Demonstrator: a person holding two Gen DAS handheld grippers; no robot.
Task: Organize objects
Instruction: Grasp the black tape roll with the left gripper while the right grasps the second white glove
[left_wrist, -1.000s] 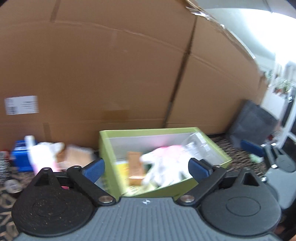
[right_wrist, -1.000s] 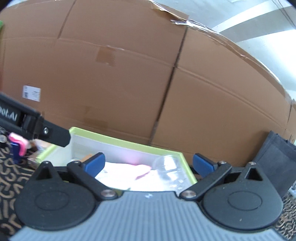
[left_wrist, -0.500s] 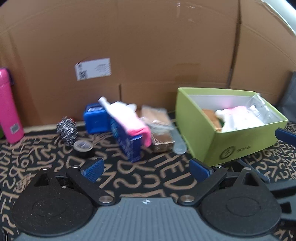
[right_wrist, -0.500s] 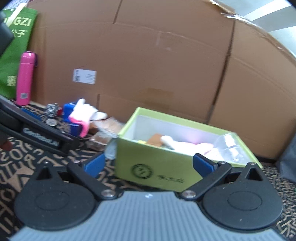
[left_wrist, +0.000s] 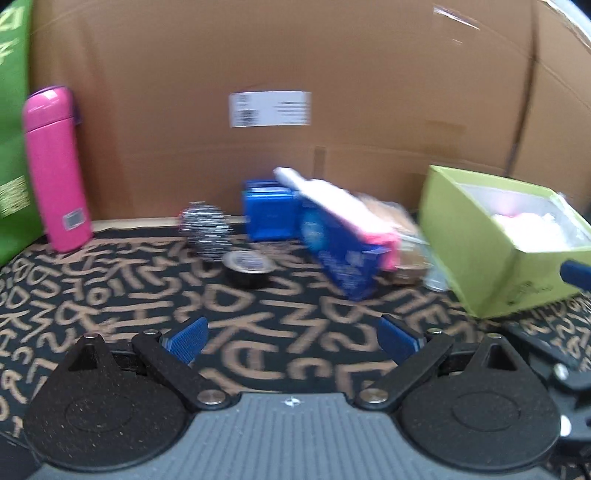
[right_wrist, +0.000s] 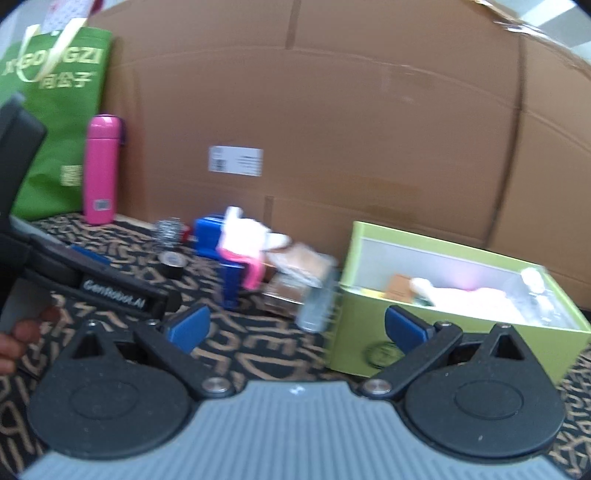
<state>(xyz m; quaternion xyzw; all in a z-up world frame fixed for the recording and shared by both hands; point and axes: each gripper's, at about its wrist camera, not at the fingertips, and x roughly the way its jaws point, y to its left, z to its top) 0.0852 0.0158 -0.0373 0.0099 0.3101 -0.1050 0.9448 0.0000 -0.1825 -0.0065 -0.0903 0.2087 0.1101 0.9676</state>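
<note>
A lime green box (left_wrist: 495, 254) (right_wrist: 436, 325) sits at the right on a patterned mat, holding pink-and-white cloth (right_wrist: 461, 291) and clear plastic. Left of it lie a tilted blue box (left_wrist: 340, 254) with a pink-and-white item (right_wrist: 247, 243) on it, a small blue box (left_wrist: 269, 210), a steel scourer (left_wrist: 205, 229), a black tape roll (left_wrist: 247, 267) and a clear bottle (right_wrist: 317, 306). My left gripper (left_wrist: 291, 338) is open over the mat, short of the tape roll. My right gripper (right_wrist: 295, 326) is open, near the green box's front wall.
A pink flask (left_wrist: 57, 170) (right_wrist: 99, 173) stands at the back left beside a green bag (right_wrist: 55, 122). A large cardboard wall (left_wrist: 295, 92) closes off the back. The left gripper's body and a hand (right_wrist: 22, 332) show at the left of the right wrist view.
Both views have swung left and pulled back from the green box. The loose objects, pink flask and green bag have come into sight. Both grippers remain open.
</note>
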